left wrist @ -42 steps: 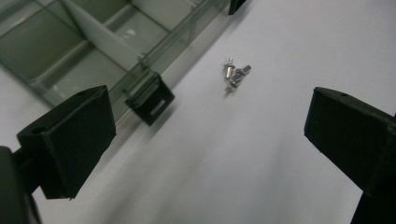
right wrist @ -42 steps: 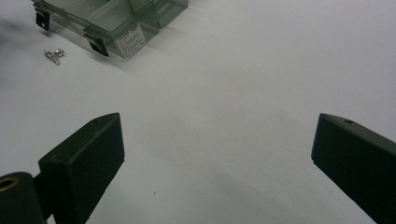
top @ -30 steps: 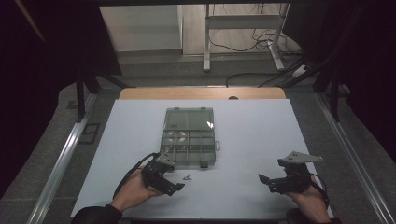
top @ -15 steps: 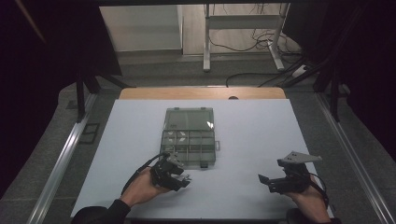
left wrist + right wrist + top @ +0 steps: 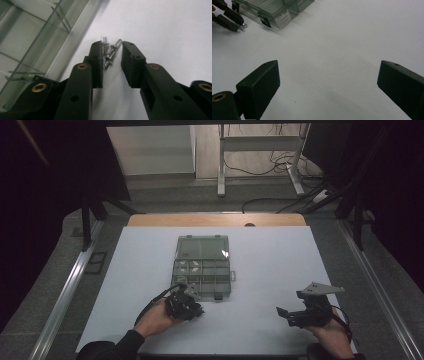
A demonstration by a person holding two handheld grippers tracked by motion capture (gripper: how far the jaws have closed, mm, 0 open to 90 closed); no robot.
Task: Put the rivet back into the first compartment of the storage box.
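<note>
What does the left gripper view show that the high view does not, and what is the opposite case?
Left gripper view: several small silver metal rivets, told apart one by one, lying between the black jaws of the left gripper. The jaws have just been closing and do not seem to press the rivets yet. High view: the right gripper, open, and the whole clear plastic compartment box with its lid back. Both: the left gripper, part of the box and the white table.

High view is dim, dark surround; the white rectangular tabletop (image 5: 260, 270) is the only evenly lit area. A small glare spot sits on the clear plastic compartment box (image 5: 202, 265). Both close views are brighter, with soft shadows; nearest black parts look slightly soft.
</note>
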